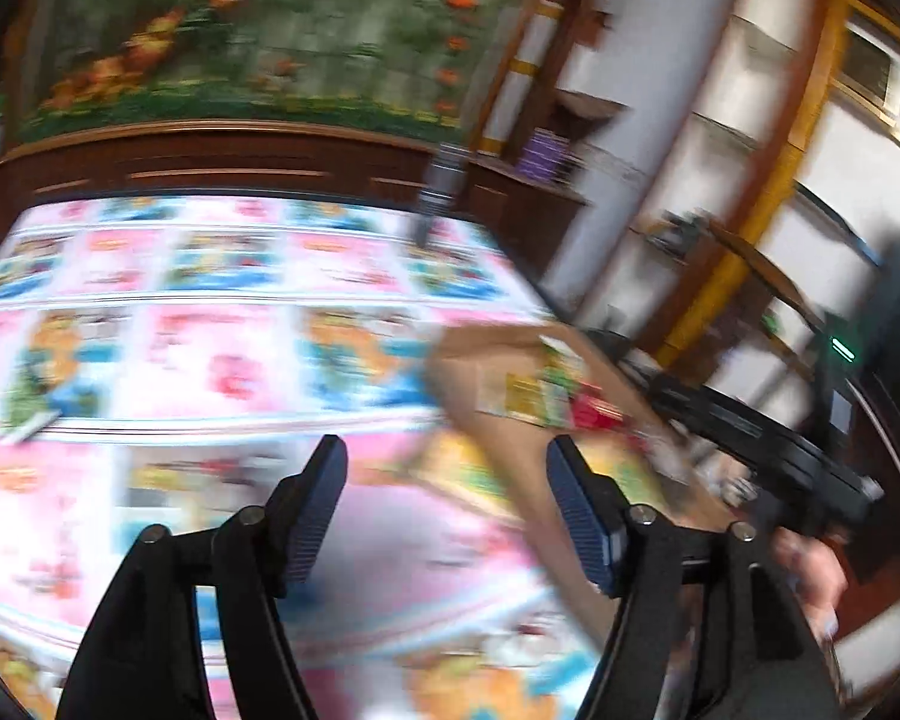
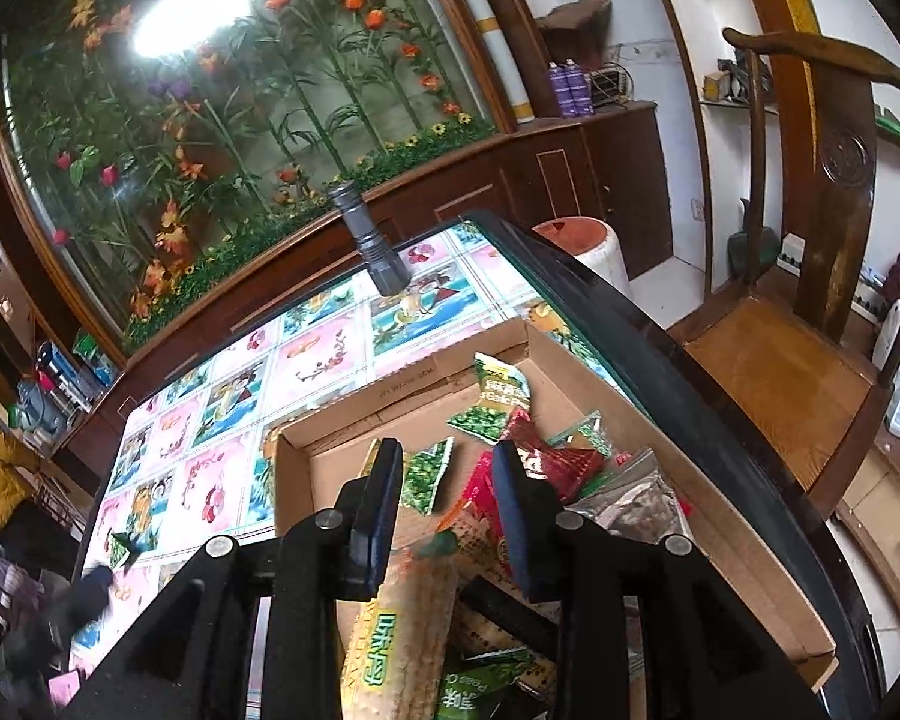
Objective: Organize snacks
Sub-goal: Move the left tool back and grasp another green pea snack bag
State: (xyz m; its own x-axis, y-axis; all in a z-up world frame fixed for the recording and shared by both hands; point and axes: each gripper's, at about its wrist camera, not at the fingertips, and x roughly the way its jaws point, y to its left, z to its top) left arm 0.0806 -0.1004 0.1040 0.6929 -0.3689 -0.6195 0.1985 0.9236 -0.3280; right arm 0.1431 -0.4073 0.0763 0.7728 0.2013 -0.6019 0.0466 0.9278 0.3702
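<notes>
A shallow cardboard box (image 2: 744, 534) lies on the table's right side and holds several snack packets: green pea packets (image 2: 498, 396), red packets (image 2: 546, 456), a clear bag (image 2: 636, 504) and a long yellow rice-cracker pack (image 2: 408, 618). My right gripper (image 2: 450, 480) hovers over the box, jaws open, nothing between them. My left gripper (image 1: 447, 474) is open and empty above the patterned tablecloth (image 1: 210, 360), left of the box (image 1: 510, 360); this view is motion-blurred. One small green packet (image 2: 123, 549) lies alone on the cloth at the left.
A grey flashlight (image 2: 372, 240) stands upright at the table's far edge. A wooden chair (image 2: 810, 300) stands right of the table. A wooden cabinet with a flower mural (image 2: 240, 90) runs behind it. An orange-lidded bin (image 2: 582, 240) sits beyond the far corner.
</notes>
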